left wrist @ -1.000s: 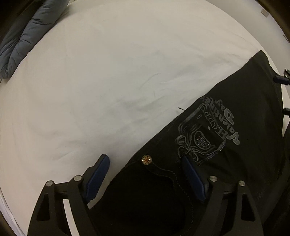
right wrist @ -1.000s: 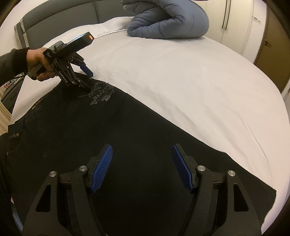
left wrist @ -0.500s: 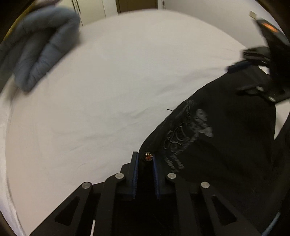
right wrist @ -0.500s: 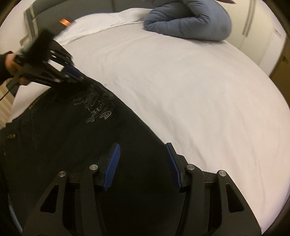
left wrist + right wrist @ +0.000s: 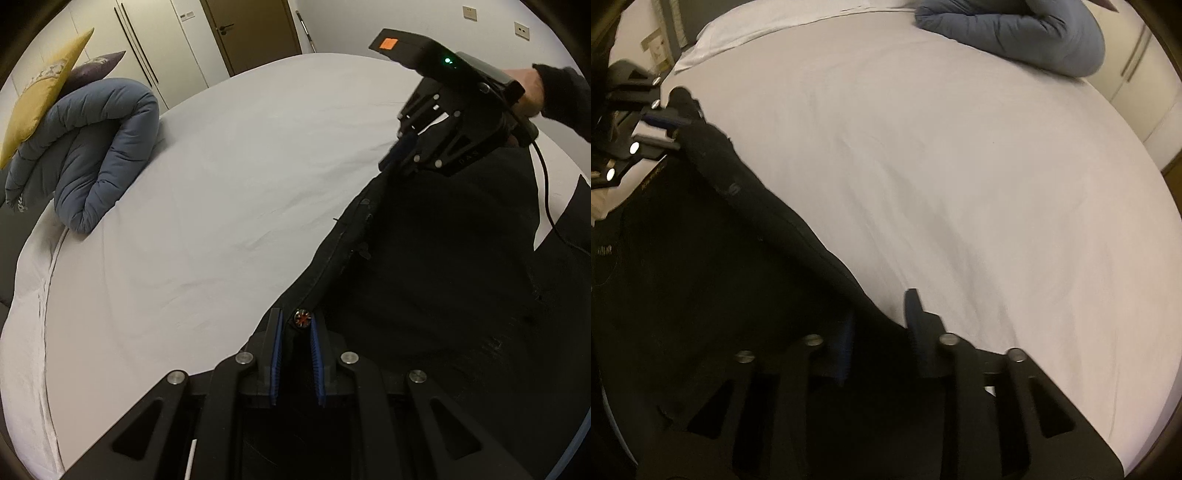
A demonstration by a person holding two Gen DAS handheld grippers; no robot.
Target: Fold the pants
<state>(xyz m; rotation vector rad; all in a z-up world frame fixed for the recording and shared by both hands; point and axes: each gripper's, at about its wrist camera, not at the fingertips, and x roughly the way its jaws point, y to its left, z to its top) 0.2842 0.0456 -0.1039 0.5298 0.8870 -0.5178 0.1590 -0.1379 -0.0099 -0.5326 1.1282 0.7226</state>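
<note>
Now pants [image 5: 424, 295] stretched lengthwise btwn both grippers

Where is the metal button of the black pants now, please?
In the left wrist view the metal button sits low in the middle, between the left gripper's blue pads, at the pants' edge.

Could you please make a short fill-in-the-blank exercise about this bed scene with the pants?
1. The pants are ____ in colour.
2. The left tongs are closed on the pants edge right beside a round metal ____.
3. The rolled blue duvet lies on a ____ sheet.
4. Against the duvet leans a ____ cushion.

Missing words: black; button; white; yellow
</note>
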